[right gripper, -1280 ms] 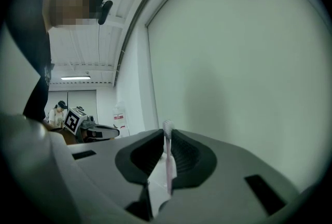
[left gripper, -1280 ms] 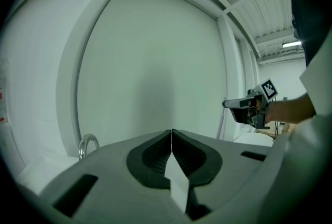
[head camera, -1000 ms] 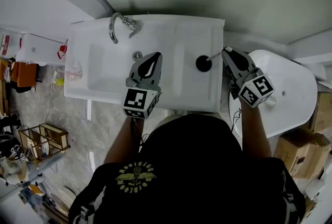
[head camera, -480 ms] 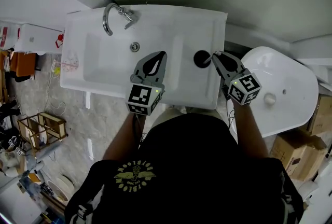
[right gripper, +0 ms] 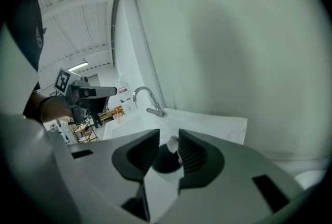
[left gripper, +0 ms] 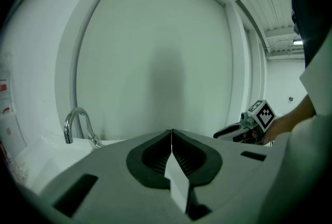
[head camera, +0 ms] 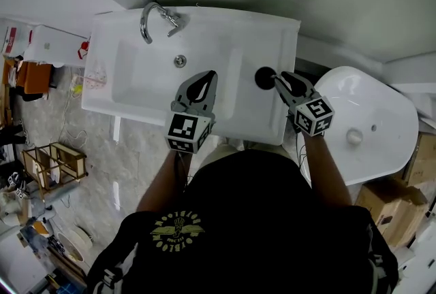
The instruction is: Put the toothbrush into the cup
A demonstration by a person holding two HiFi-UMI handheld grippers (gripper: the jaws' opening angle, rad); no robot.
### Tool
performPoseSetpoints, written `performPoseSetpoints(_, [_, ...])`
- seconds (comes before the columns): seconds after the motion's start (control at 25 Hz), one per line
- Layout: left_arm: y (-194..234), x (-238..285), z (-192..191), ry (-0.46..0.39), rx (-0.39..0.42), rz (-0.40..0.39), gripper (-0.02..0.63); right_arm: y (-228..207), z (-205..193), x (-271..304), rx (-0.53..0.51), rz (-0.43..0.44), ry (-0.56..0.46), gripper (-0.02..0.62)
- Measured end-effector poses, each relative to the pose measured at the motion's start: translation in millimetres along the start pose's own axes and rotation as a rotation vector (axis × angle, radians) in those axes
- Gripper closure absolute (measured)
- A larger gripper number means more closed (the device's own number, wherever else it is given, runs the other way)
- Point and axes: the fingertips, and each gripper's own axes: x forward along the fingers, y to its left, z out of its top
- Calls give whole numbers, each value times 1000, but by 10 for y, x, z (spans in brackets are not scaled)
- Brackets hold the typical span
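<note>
Left hand-held gripper hangs over the counter just right of the basin. Its jaws are pressed together w/ nothing between them, as the left gripper view shows, so it's idle. The faucet is well behind it.

The black cup stands on the counter's right part, near the back. The right hand-held gripper has its tips touching or just beside the cup's rim; can't tell which from the head view. In the right gripper view the jaws stand apart, w/ the cup's dark mouth straight below the gap. A white bit that I take for the toothbrush end pokes up there, closer to one jaw and not visibly pinched. So the toothbrush looks to be in the cup already, released or nearly so. The toilet sits off to the right, clear of all this.

Doing the step well, IMO: keep the jaws wide, lift straight up and back so neither pad snags the brush or tips the cup, and check the brush leans on the rim by itself.

Vs. 1 s ago: the right gripper was then farther right of the cup, w/ the brush handle bridging the gap to it. It has since closed in on the rim. Left gripper has barely moved.
</note>
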Motion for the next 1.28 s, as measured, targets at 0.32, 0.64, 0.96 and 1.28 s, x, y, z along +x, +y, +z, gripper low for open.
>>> performPoseSetpoints(0.32, [-14, -187, 296, -79, 28, 5, 594, 150, 371, -244, -88, -23, -69, 507])
performPoseSetpoints(0.64, [-116, -703, 946, -210, 50, -26, 594, 620, 1183, -838, -181, -94, -242, 580])
performPoseSetpoints(0.96, [-257, -1114, 1111, -260, 128, -81, 594, 1279, 1438, -1294, -193, -133, -370, 583])
performPoseSetpoints(1.28, [-255, -1413, 902, -250, 141, -119, 594, 1613, 1187, -1546, -142, -223, -369, 583])
